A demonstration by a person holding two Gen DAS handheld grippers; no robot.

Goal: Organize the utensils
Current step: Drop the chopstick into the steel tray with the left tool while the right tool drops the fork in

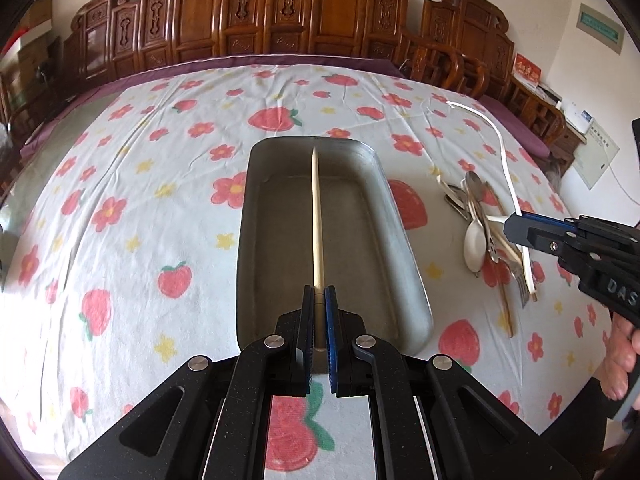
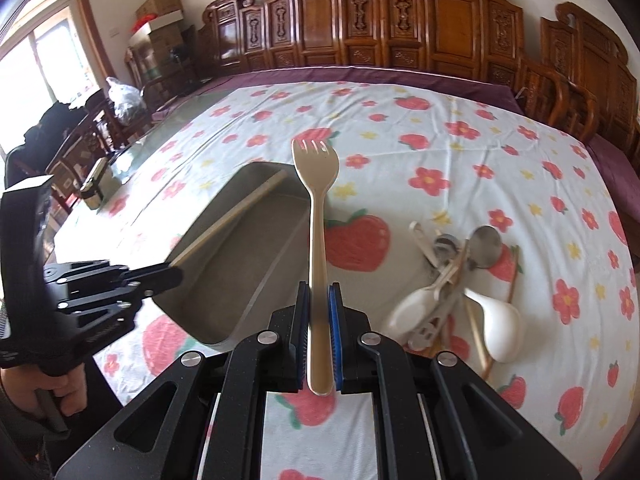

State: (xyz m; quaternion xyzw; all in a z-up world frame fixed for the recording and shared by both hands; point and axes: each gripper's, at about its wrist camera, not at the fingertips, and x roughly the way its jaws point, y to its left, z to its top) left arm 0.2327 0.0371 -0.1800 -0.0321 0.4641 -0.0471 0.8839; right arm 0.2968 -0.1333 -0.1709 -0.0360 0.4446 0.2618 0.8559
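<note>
Two utensils are in transit. Left gripper (image 1: 319,296) is clenched on a chopstick (image 1: 316,216) held over the metal tray (image 1: 404,248), which appears bare inside; right gripper (image 2: 319,300) grasps a beige fork (image 2: 317,184) near the tray's edge. Nothing seems sorted yet: a pile of spoons, forks and chopsticks (image 2: 452,280) waits on the strawberry-print tablecloth (image 1: 120,200), beside the tray.

chopstick (image 1: 317,216) above tray (image 1: 256,216), fork (image 2: 316,208) aloft
</note>
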